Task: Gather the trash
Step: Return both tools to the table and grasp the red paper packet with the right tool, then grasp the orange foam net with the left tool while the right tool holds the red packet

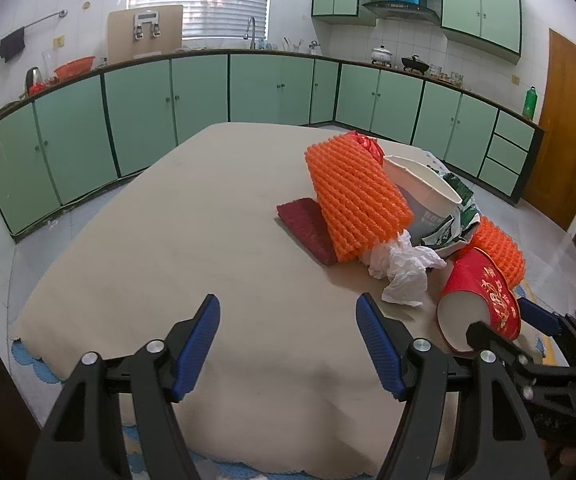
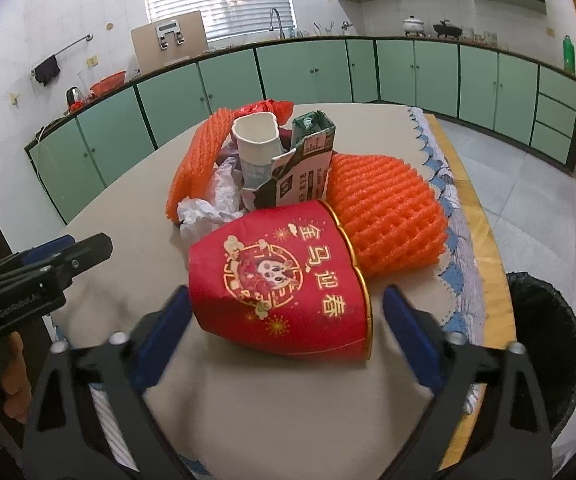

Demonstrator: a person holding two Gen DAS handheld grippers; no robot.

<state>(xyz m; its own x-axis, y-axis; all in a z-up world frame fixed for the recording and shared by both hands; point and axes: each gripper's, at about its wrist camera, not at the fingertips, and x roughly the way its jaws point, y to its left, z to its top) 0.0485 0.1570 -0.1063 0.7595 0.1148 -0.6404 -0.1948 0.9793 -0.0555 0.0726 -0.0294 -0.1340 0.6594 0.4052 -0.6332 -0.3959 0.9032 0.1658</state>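
A pile of trash lies on the beige table (image 1: 175,240). A red paper cup (image 2: 283,280) lies on its side between the pads of my right gripper (image 2: 283,324), which is open around it; the pads do not touch it. It also shows in the left wrist view (image 1: 484,296). Behind it are orange foam nets (image 2: 388,220) (image 1: 352,196), a white paper cup (image 2: 257,148), a torn green carton (image 2: 308,168), crumpled tissue (image 1: 404,268) and a dark red pad (image 1: 308,224). My left gripper (image 1: 288,340) is open and empty over bare table, left of the pile.
A black-lined trash bin (image 2: 544,344) stands on the floor right of the table. Green kitchen cabinets (image 1: 207,92) run along the far walls. A wooden door (image 1: 568,120) is at the right.
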